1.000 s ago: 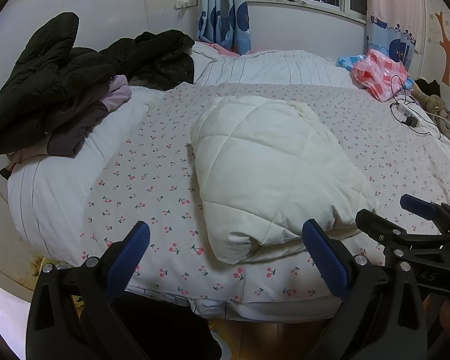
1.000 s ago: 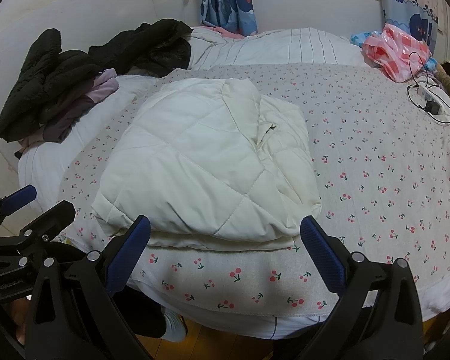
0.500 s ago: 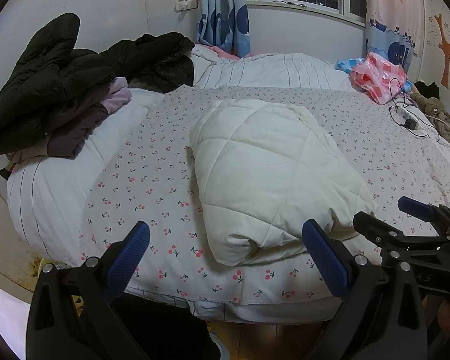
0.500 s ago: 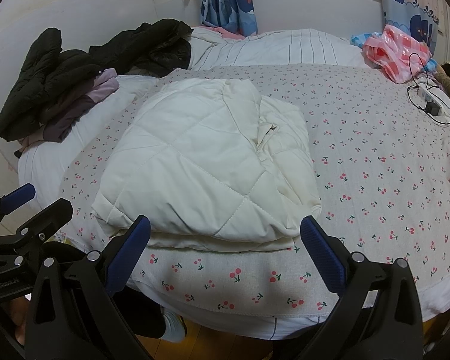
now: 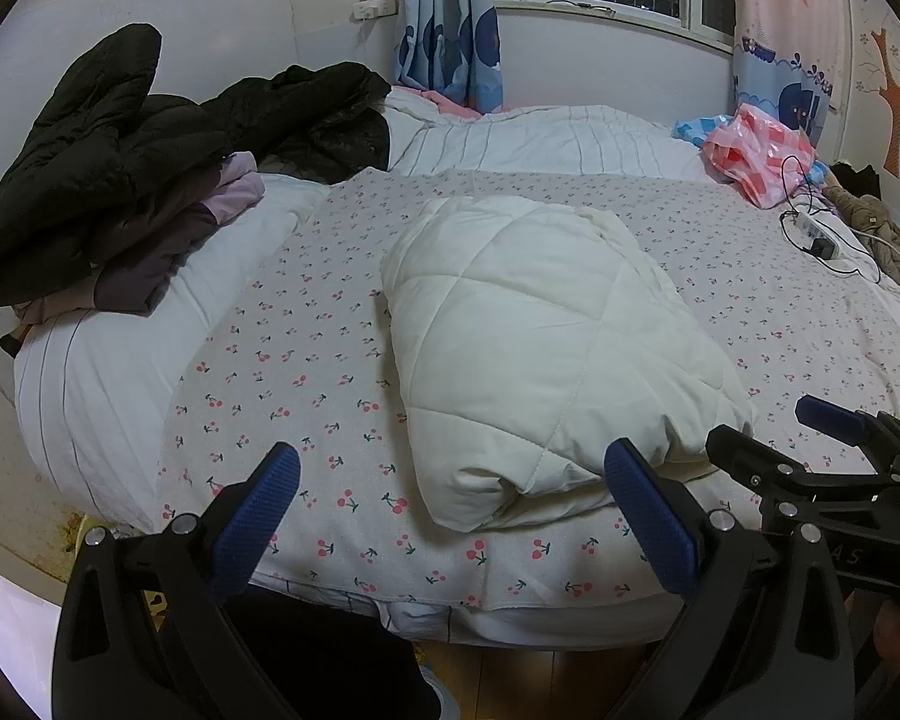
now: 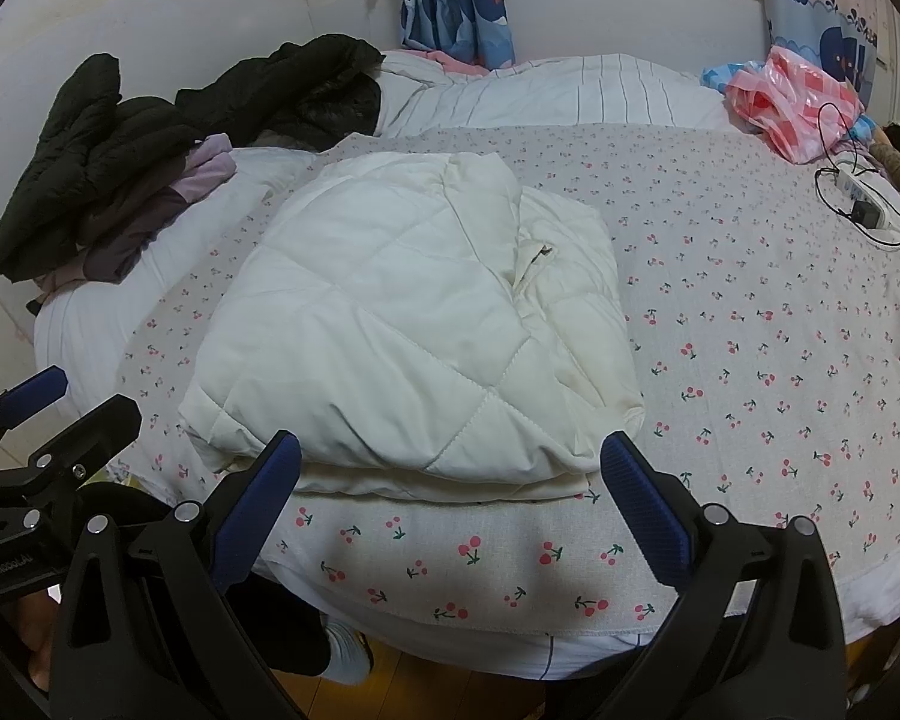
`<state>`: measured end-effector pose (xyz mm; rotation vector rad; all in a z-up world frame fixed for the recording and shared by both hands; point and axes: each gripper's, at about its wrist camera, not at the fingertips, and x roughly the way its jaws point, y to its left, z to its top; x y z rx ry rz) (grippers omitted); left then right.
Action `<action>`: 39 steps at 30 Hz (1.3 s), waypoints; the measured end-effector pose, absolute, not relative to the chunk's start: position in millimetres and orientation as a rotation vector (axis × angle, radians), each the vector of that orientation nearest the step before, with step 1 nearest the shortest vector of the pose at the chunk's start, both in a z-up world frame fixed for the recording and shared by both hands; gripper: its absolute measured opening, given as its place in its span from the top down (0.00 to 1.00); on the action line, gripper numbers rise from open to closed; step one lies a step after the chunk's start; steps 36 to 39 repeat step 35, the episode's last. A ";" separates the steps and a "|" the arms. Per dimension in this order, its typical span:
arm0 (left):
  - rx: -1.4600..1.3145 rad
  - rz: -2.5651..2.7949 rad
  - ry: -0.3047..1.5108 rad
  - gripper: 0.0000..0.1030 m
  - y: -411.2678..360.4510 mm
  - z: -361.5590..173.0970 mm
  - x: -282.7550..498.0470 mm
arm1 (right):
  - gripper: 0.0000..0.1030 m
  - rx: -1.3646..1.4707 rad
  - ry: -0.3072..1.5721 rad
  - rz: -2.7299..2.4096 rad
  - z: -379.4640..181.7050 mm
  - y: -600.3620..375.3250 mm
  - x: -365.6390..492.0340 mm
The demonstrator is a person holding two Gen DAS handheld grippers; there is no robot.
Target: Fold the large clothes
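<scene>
A cream quilted jacket lies folded into a thick rectangle on the cherry-print sheet of the bed; it also shows in the right wrist view. My left gripper is open and empty, held off the bed's near edge, just short of the jacket's near left corner. My right gripper is open and empty, held at the bed edge right in front of the jacket's near fold. Each gripper shows in the other's view, the right one and the left one.
A pile of black and mauve coats lies at the bed's left. A striped white duvet is at the back. A pink plastic bag and a power strip with cables lie at the right. Wooden floor is below.
Both grippers have stayed open and nearly still. The left wrist view has drifted slightly back and up from the bed; the jacket has not moved.
</scene>
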<state>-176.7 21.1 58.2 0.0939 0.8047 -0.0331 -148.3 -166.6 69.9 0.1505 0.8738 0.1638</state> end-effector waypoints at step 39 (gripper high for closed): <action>0.076 0.035 0.887 0.10 23.3 44.3 -180.3 | 0.06 0.139 0.853 0.138 70.2 -173.0 -158.8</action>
